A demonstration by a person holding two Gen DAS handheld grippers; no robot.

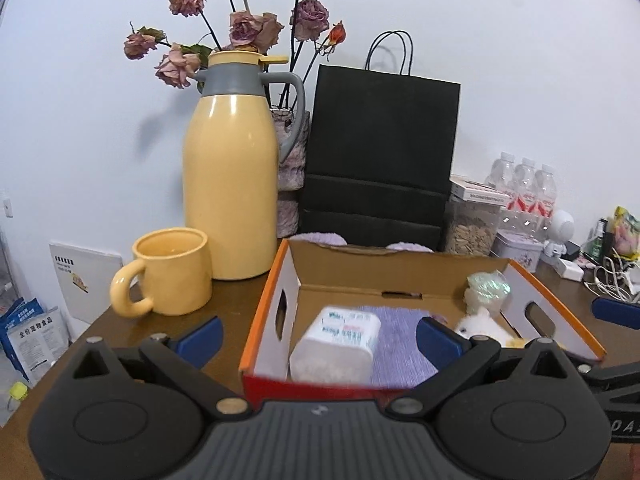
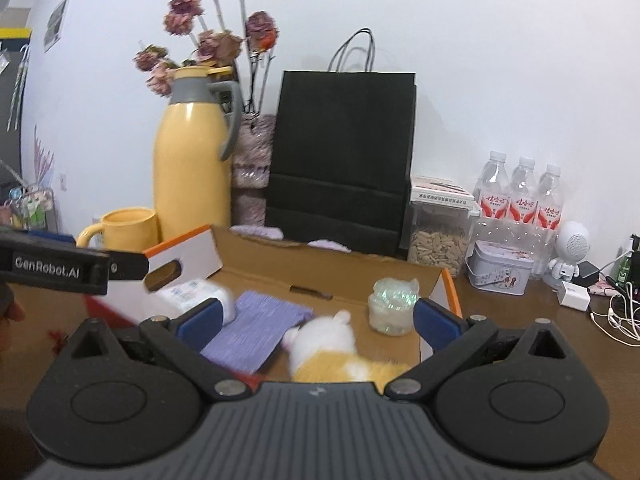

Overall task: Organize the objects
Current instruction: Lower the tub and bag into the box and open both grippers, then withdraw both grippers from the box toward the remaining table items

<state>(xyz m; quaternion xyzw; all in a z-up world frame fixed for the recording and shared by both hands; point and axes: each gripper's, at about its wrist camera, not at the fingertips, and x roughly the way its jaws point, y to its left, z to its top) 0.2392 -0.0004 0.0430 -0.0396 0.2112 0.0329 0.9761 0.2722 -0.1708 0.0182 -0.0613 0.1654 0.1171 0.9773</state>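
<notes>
Left wrist view: both claws spread wide and empty over an open cardboard box (image 1: pixel 404 276) on a table (image 1: pixel 232 300).
Left claw (image 1: pixel 318 338) straddles the near-left rim; right claw (image 2: pixel 316 320) (over the near-right rim) hangs above a plush toy (image 2: pixel 324 344). Tissue pack (image 1: pixel 340 344), purple cloth (image 1: pixel 400 340) and jar (image 2: pixel 392 308) lie inside, apart.

Even, fairly bright indoor light, source out of frame — no harsh glare. Soft shadows fall on the white wall (image 1: pixel 500 40) left of the dried roses (image 1: pixel 240 28) and behind the black paper bag's (image 1: pixel 384 152) handles. Faint vertical highlights on the yellow thermos jug (image 1: pixel 230 184). Strong fisheye bending, dark vignette at the corners in both views. Motion blur smears the tissue pack (image 1: pixel 338 344) and the plush toy (image 2: pixel 332 348); right-wrist view is softer overall — roses and jug edges slightly smeared.
</notes>
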